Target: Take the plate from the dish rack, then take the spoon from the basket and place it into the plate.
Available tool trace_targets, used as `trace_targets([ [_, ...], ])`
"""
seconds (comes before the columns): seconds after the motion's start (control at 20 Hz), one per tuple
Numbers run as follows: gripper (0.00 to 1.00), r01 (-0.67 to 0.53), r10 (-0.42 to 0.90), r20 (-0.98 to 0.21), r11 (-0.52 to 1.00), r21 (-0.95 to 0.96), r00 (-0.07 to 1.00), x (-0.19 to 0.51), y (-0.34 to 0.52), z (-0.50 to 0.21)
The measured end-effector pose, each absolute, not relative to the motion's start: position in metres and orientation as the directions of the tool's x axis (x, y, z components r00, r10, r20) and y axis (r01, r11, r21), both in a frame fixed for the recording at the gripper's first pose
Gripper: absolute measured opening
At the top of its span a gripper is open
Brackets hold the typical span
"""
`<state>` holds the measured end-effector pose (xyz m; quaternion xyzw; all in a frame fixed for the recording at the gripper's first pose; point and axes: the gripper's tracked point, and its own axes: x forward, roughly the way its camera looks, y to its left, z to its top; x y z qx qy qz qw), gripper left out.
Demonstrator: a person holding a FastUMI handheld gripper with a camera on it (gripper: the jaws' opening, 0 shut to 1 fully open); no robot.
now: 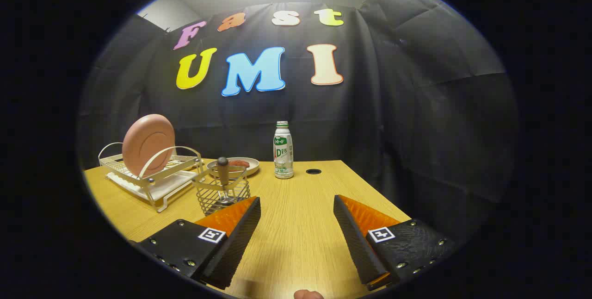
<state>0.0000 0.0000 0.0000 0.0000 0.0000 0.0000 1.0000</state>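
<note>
Upright, plate (148, 144) on edge in rack (152, 174); gripper (297, 206) spread

Wooden table (296, 225) with the things that rest on it

On the far left we see a dish rack (152, 176); just right of it and nearer stands a wire basket (222, 195). Behind the basket lies a shallow dish (236, 165), and to its right a bottle (283, 151) stands upright beside a small round hole (313, 171) in the tabletop.
</note>
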Motion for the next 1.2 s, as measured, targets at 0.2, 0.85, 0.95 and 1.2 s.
trace_targets([
  [0.2,0.97,0.044,-0.044,-0.008,0.999,0.016,0.999,0.029,-0.013,0.015],
  [0.85,0.96,0.063,-0.064,0.057,0.998,0.014,0.996,-0.038,0.035,0.165],
  [0.95,0.96,0.061,-0.063,0.061,0.998,0.031,0.996,-0.043,0.056,0.185],
  [1.2,0.96,0.024,-0.025,0.087,1.0,0.011,0.996,-0.039,0.11,0.224],
])
